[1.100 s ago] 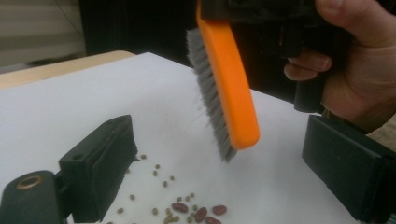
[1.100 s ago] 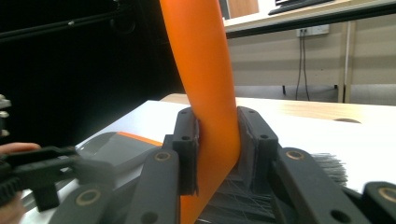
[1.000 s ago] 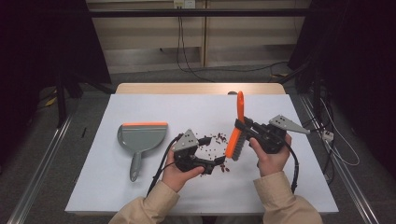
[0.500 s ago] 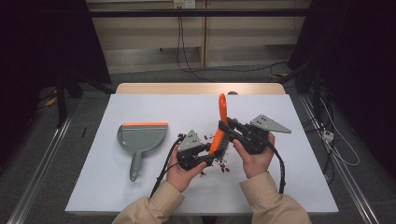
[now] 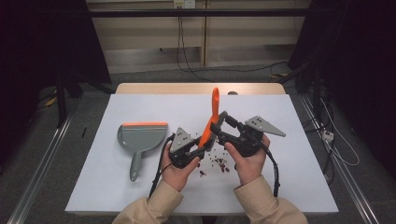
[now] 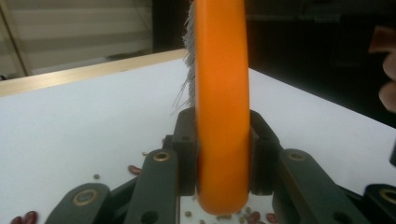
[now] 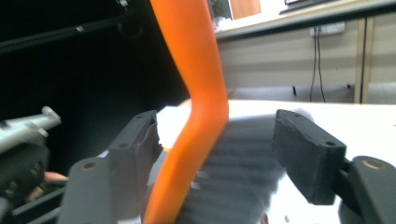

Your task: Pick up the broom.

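An orange hand brush (image 5: 213, 111) stands nearly upright over the white table (image 5: 289, 186), its handle pointing up. My left gripper (image 5: 201, 143) is shut on its lower part; in the left gripper view both pads press the orange brush (image 6: 220, 116). My right gripper (image 5: 217, 125) reaches in from the right. Its jaws have just been opening, and in the right gripper view they stand apart around the brush (image 7: 198, 88) and its dark bristles (image 7: 240, 163) without pressing. Small red beans (image 5: 218, 162) lie scattered under both grippers.
A grey dustpan (image 5: 140, 139) with an orange lip lies to the left of my hands, handle toward me. More beans (image 6: 135, 169) lie close to the left jaws. The table's wooden far edge (image 5: 201, 88) is beyond the brush.
The right gripper carried the brush left to the left gripper. The left jaws closed on the brush and the right jaws spread apart.
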`<action>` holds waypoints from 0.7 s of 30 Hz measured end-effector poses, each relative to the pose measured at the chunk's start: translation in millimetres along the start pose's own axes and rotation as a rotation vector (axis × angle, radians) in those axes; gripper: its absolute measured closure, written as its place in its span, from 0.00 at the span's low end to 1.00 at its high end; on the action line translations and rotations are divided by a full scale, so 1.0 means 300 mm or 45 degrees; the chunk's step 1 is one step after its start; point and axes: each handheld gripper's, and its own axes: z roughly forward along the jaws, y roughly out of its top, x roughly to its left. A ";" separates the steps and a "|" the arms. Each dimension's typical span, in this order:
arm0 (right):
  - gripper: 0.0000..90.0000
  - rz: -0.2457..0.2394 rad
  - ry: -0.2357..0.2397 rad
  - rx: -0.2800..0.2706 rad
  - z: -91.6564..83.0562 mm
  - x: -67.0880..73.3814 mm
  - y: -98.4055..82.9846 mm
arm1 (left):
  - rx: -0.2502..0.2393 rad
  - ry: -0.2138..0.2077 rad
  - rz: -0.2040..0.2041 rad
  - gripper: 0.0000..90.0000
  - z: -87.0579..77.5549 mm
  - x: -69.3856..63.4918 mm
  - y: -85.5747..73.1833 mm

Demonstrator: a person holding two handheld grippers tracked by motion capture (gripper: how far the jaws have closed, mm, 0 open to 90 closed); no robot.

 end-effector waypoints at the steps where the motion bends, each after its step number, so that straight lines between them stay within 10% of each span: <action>1: 0.33 0.011 0.003 0.021 0.008 0.005 -0.008 | -0.005 0.008 0.002 0.78 -0.001 -0.003 0.001; 9: 0.31 0.198 -0.046 0.065 0.060 0.015 -0.039 | -0.066 -0.042 0.185 0.76 -0.004 -0.072 0.015; 17: 0.74 0.459 0.064 0.079 0.032 -0.025 -0.005 | -0.035 -0.058 0.266 0.61 0.025 -0.119 0.012; 21: 0.80 0.367 0.072 0.121 0.031 -0.020 0.011 | -0.043 -0.071 0.246 0.51 0.035 -0.126 0.008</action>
